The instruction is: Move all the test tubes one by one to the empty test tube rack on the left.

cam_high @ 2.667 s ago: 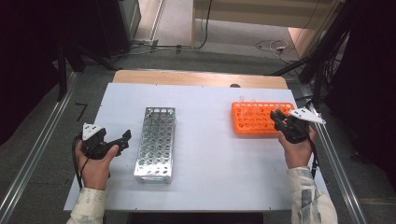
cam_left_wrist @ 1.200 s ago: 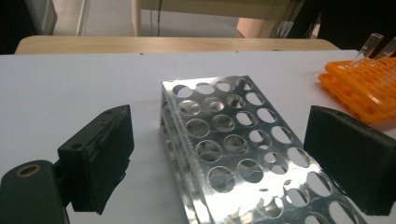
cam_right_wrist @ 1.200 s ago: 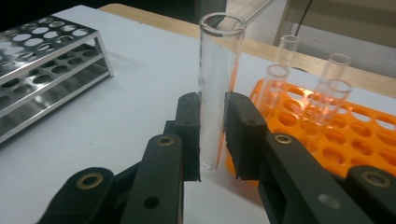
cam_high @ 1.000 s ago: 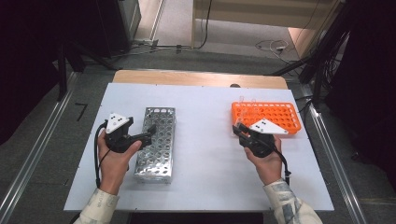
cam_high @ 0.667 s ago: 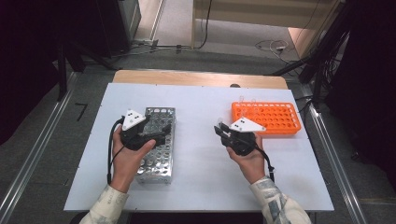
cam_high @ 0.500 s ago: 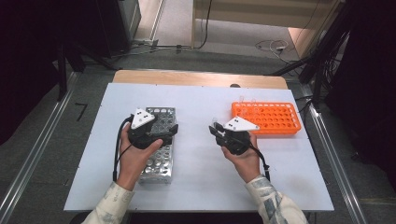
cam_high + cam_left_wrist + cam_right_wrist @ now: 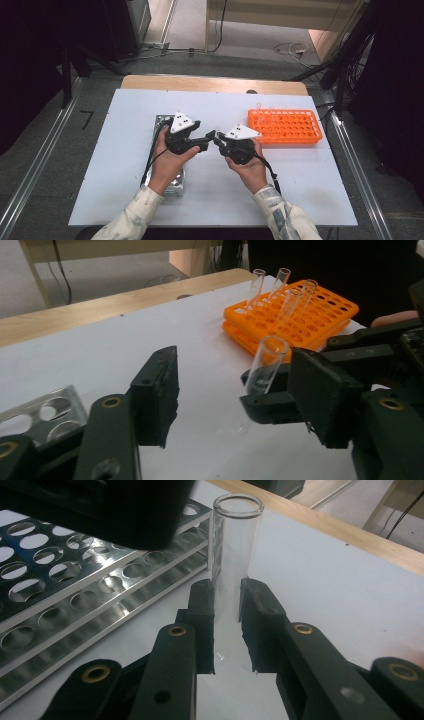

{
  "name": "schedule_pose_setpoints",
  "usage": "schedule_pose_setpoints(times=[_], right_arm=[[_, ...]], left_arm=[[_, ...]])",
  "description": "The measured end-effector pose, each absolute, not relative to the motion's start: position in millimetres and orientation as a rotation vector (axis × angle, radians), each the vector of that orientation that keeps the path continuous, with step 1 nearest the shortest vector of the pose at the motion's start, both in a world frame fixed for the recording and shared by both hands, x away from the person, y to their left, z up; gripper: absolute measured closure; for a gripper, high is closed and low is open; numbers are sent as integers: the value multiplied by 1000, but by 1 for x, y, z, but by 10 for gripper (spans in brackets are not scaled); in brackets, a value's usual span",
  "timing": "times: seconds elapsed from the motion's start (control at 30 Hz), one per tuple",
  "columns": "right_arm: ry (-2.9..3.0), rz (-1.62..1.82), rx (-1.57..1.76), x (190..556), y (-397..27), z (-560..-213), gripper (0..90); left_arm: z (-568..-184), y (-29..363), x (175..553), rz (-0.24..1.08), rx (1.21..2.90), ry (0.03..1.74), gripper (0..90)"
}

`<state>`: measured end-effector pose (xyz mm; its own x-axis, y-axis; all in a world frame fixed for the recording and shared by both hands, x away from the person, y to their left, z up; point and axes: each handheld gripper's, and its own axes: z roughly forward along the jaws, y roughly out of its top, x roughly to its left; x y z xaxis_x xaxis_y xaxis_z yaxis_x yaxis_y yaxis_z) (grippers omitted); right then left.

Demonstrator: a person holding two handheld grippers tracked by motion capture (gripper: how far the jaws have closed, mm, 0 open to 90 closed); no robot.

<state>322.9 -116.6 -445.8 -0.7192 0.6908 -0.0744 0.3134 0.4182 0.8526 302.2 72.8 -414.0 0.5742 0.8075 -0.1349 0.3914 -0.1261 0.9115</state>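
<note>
I see the clear test tube [image 7: 235,555] standing upright, pinched between my right gripper's [image 7: 227,625] fingers above the middle of the white worktop [image 7: 115,165]; its lower end is hard to make out. My left gripper [image 7: 235,385] faces it, fingers half apart and just closing around the tube, not yet pressing. The steel rack [image 7: 75,595] lies left, partly hidden under my left hand [image 7: 167,162]. The orange rack [image 7: 285,127] sits far right.
</note>
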Motion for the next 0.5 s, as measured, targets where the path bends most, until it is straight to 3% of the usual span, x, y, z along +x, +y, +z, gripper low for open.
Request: schedule_pose_setpoints(times=[0.37, 0.5], right_arm=[[2277, 1252, 817, 320, -102, -443, 734], [2281, 1248, 818, 321, -102, -443, 733]], left_arm=[[-419, 63, 308, 487, 1785, 971, 706], [-419, 64, 309, 493, 1785, 984, 757]])
